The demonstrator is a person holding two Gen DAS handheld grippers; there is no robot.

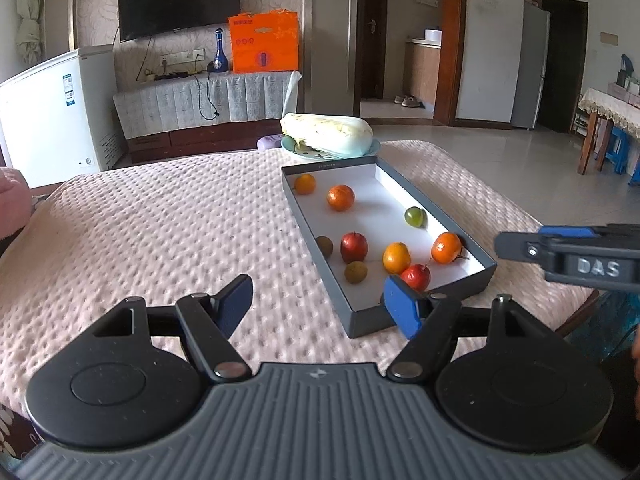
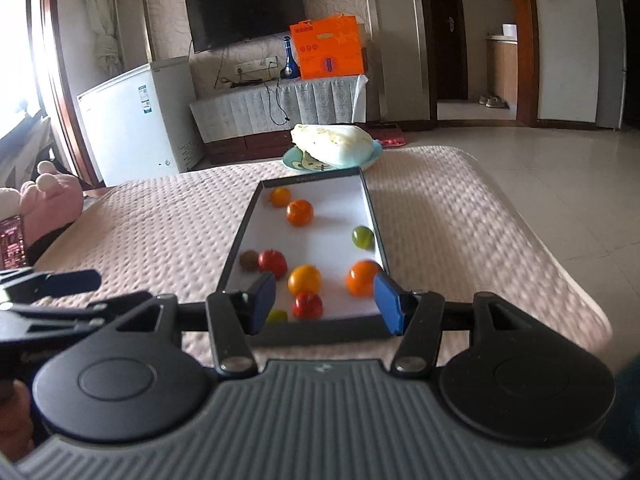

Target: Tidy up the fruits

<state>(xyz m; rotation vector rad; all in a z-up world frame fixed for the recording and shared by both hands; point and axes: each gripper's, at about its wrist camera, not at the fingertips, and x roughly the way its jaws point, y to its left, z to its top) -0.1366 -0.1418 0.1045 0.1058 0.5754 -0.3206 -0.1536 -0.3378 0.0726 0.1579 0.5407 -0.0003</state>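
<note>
Nine fruits lie in one box (image 1: 420, 200): four orange, two red, two brown, one green.

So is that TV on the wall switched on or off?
It looks off: the TV screen is uniformly dark in both views, with no picture or glow. Whether it is on standby cannot be told.

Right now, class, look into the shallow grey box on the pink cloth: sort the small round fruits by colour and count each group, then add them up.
Orange round fruits: 4
Red round fruits: 2
Brown round fruits: 2
Green round fruit: 1
Total: 9, all inside the shallow grey cardboard box.
</note>
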